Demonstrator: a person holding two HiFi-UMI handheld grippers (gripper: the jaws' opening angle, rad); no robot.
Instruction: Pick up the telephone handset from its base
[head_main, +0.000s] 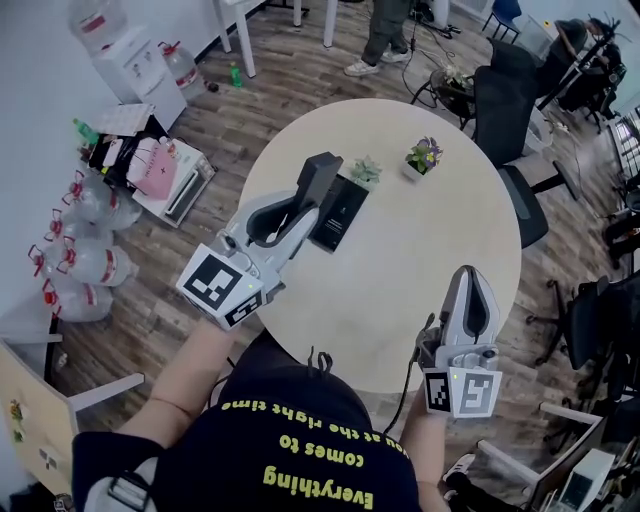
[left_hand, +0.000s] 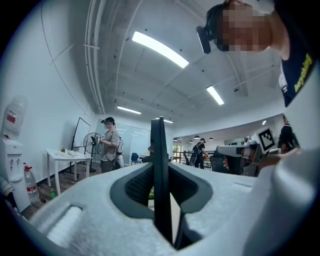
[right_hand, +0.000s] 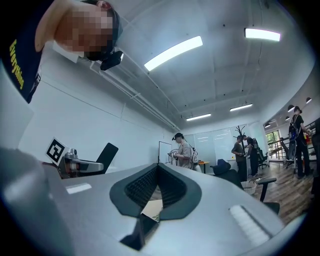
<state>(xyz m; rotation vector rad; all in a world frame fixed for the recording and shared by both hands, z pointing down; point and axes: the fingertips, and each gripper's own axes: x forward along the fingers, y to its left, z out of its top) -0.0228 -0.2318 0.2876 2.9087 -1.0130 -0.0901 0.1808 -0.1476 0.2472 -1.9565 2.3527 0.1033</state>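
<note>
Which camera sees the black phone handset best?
The head view: it shows most of the handset clamped in the left gripper beside the base. The left gripper view shows only its thin edge between the jaws. The right gripper view shows it small, far at left.

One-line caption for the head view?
Left gripper holds the handset off its base over the round table; right gripper waits shut.

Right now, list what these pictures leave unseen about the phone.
- Handset: in the head view its lower end is covered by the left gripper; the left gripper view shows only its thin edge.
- Base: buttons and any cord are too small and dark to make out in the head view.
- Potted plants: too small in the head view to tell their kind.
</note>
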